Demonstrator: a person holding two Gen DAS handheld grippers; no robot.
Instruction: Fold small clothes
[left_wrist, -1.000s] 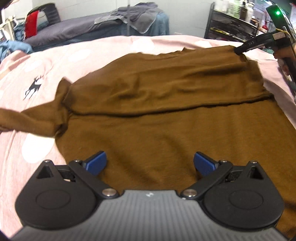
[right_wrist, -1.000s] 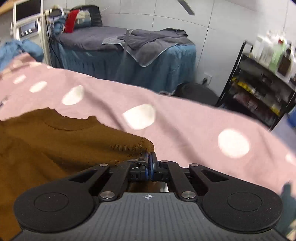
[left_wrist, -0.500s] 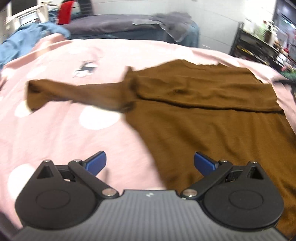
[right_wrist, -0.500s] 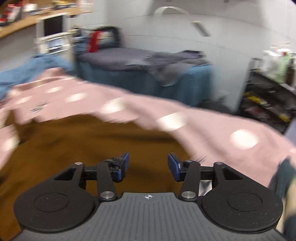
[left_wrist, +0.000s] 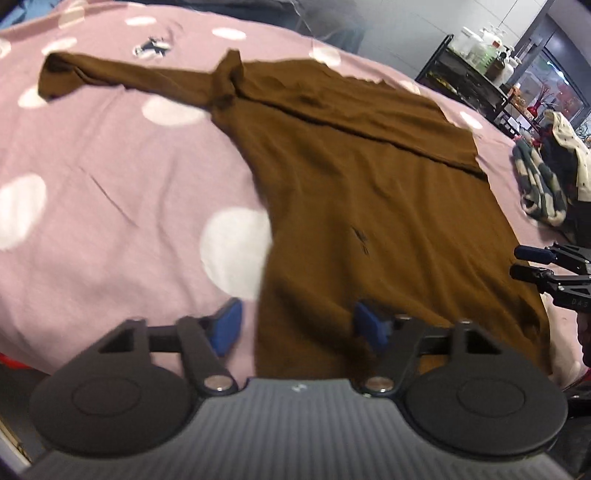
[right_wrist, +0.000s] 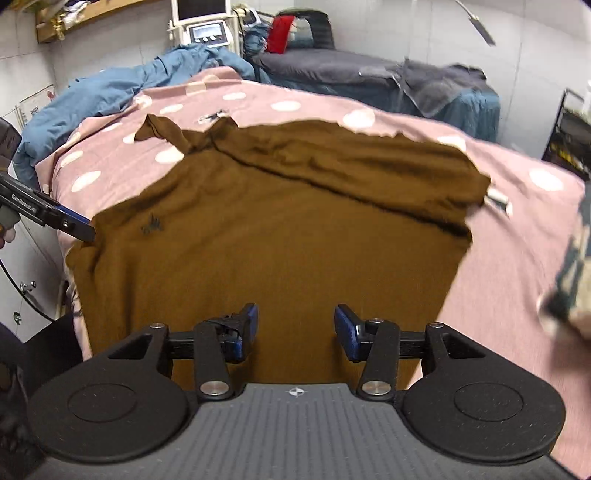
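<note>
A brown long-sleeved top (left_wrist: 369, 177) lies flat on the pink dotted bedspread (left_wrist: 110, 177), its far part folded over in a band. One sleeve (left_wrist: 122, 75) stretches out to the far left. My left gripper (left_wrist: 297, 325) is open, low over the top's near left hem corner. It also shows at the left edge in the right wrist view (right_wrist: 79, 227). My right gripper (right_wrist: 294, 328) is open and empty over the near hem of the top (right_wrist: 277, 229). It shows at the right edge in the left wrist view (left_wrist: 524, 262).
A heap of other clothes (left_wrist: 546, 173) lies on the bed to the right of the top. A blue quilt (right_wrist: 129, 85) is piled at the bed's far left. A second bed (right_wrist: 369, 77) and a black shelf rack (left_wrist: 476, 70) stand behind.
My right gripper has let go of the top's far corner, opened and drawn back to the near hem. My left gripper has swung left to the hem's left corner.
</note>
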